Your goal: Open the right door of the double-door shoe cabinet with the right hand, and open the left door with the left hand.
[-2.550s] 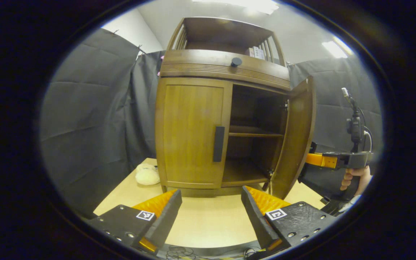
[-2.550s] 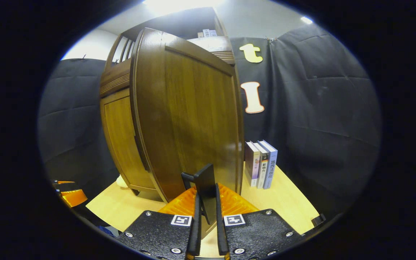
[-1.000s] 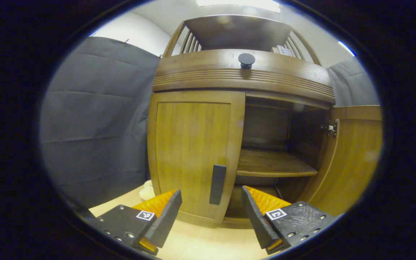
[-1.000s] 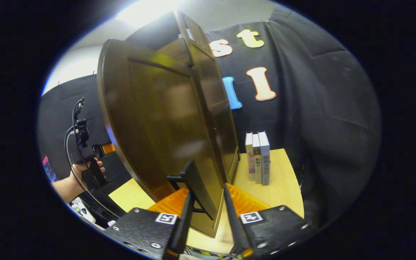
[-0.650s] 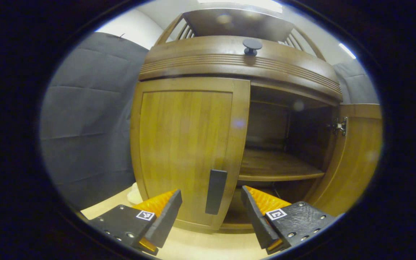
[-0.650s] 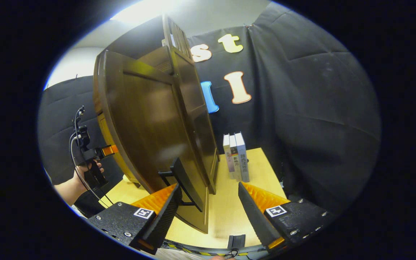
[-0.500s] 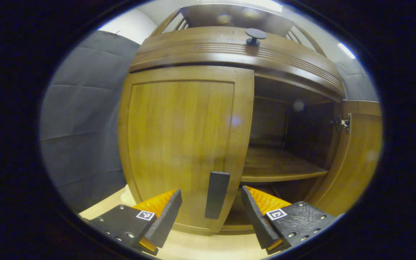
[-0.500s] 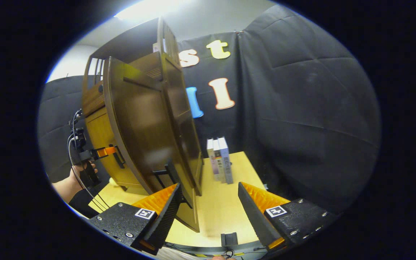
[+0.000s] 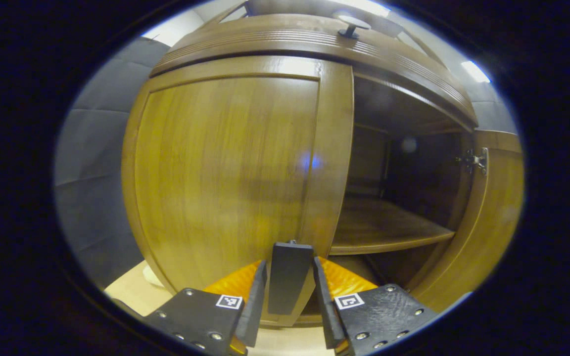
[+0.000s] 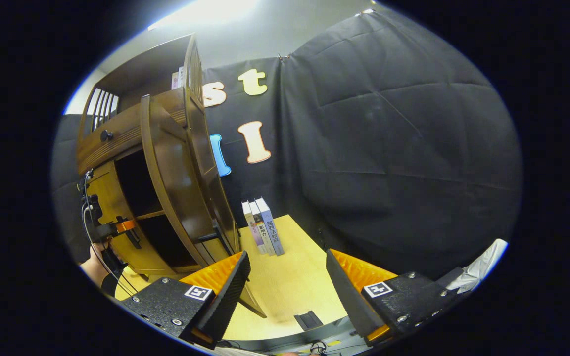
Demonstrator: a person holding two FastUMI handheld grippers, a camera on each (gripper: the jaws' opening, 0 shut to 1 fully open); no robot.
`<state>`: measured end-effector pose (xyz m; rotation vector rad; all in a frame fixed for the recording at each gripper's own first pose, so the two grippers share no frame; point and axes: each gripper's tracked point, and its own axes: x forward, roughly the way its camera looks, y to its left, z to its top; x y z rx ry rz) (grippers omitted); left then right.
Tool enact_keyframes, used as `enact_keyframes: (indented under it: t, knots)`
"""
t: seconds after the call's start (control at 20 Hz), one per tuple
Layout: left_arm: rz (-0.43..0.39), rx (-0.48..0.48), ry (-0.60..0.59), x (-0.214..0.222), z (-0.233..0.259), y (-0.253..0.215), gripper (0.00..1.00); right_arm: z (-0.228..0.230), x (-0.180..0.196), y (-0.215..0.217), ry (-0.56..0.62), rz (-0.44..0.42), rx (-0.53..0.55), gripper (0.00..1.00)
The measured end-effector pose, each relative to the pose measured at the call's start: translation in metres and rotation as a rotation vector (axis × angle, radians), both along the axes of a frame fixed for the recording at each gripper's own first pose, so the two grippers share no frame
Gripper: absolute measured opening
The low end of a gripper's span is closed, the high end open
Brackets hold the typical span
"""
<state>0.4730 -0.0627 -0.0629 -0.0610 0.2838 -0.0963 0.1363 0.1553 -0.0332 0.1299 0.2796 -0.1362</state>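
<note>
The shoe cabinet (image 9: 285, 44) stands on the table (image 10: 285, 282), against the booth's black cloth wall. It is seen as a stiff wooden piece, likely heavy enough to keep its place under a gentle pull. Its right door (image 10: 176, 178) is swung wide open, so that the shelf (image 9: 384, 227) inside is laid bare; that half of the task is judged done. The left door (image 9: 225, 168) is shut flush with the frame. A rigid panel on hinges is expected to turn only along its arc, so the pull should be curved outward rather than drawn straight back.

Three books (image 10: 262, 225) are stood upright on the table near the open door.

The left gripper (image 9: 290, 301) is set around the left door's dark bar handle (image 9: 290, 282), its jaws drawn in on either side; whether both pads press on the bar cannot be told. The handle is the proper place to take hold: narrow, hard, probably smooth, so a firm squeeze across its flat sides would be needed against slipping.

The right gripper (image 10: 285, 282) is held clear of the right door, jaws spread wide and empty.
</note>
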Motion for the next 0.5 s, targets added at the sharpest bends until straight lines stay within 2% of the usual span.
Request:
enact_keyframes:
  t: [0.1, 0.25, 0.3, 0.4, 0.45, 0.5]
  knots:
    - [-0.019, 0.002, -0.003, 0.003, 0.002, -0.004, 0.26, 0.0, -0.005, 0.01, 0.002, 0.006, -0.007, 0.92]
    - [-0.039, 0.023, -0.011, 0.001, 0.001, 0.0, 0.24, -0.002, -0.007, 0.024, 0.004, 0.026, -0.017, 0.95]
    - [-0.042, 0.002, -0.019, 0.0, 0.002, 0.0, 0.24, -0.001, -0.008, 0.029, 0.003, 0.034, -0.019, 0.91]
    - [-0.061, -0.003, -0.022, -0.003, 0.003, -0.001, 0.24, -0.002, -0.007, 0.04, 0.001, 0.053, -0.021, 0.91]
    - [-0.068, 0.002, -0.026, -0.004, 0.004, -0.001, 0.24, -0.004, -0.008, 0.046, 0.002, 0.059, -0.021, 0.95]
    - [-0.074, 0.005, -0.032, -0.004, 0.005, -0.001, 0.17, -0.005, -0.008, 0.052, 0.001, 0.066, -0.018, 0.91]
